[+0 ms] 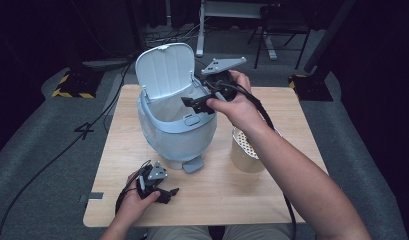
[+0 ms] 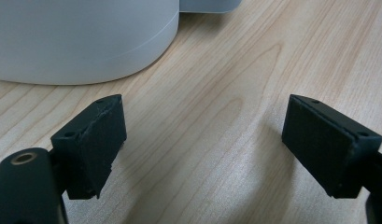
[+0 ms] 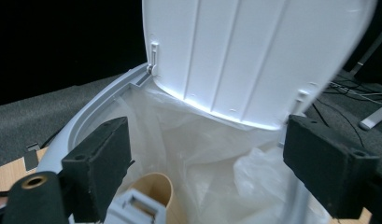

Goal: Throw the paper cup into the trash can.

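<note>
Left gripper [image 1: 164,192] rests low on table [image 1: 272,200], jaws apart, empty; bin [image 1: 174,132] just beyond it. Right gripper [image 1: 197,104] over bin's rim, jaws spread, empty; lid [image 3: 254,56] upright behind, brown cup [image 3: 156,191] inside below.

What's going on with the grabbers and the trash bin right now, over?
Left gripper open, low on the table. Right gripper open over the bin, lid up, white bag inside. Tan perforated cup stands beside the bin, nothing blocking.
</note>
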Tool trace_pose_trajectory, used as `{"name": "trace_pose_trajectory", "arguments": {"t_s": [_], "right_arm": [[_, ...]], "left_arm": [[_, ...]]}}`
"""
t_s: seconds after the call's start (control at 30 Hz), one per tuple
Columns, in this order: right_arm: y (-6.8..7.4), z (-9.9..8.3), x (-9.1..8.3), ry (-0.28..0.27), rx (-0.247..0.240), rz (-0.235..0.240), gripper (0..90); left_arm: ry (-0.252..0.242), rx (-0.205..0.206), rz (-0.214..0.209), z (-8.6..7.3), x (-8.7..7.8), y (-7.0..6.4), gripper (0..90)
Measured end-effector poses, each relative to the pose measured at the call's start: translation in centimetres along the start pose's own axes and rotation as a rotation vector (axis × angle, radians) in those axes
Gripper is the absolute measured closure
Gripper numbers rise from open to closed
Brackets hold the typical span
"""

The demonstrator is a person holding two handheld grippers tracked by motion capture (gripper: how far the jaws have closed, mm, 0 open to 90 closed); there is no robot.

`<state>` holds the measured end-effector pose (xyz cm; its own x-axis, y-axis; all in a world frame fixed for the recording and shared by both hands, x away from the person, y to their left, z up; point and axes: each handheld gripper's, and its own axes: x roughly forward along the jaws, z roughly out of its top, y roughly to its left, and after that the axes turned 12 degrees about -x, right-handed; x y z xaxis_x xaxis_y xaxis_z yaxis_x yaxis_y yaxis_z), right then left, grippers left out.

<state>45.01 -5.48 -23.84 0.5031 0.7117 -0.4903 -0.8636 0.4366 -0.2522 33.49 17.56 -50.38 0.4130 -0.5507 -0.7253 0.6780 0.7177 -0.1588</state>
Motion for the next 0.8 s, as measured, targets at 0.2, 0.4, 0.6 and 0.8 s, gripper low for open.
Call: {"name": "trace_pose_trajectory", "arguments": {"t_s": [0.2, 0.4, 0.6, 0.8], "right_arm": [[-0.7, -1.9, -3.4, -0.007, 0.022, -0.009, 15.4], [-1.4, -4.5, -7.1, 0.016, 0.029, -0.046, 15.4], [-2.0, -7.4, -10.5, 0.061, 0.037, -0.082, 15.4], [-2.0, -10.4, -13.1, 0.074, 0.067, -0.098, 15.4]], "left_arm": [[0.001, -0.003, 0.001, -0.1, -0.1, 0.1, 14.5], [0.001, -0.004, 0.004, -0.1, -0.1, 0.2, 14.5], [0.0, -0.008, 0.002, -0.1, -0.1, 0.2, 14.4], [0.001, -0.007, 0.002, -0.1, -0.1, 0.2, 14.5]]}}
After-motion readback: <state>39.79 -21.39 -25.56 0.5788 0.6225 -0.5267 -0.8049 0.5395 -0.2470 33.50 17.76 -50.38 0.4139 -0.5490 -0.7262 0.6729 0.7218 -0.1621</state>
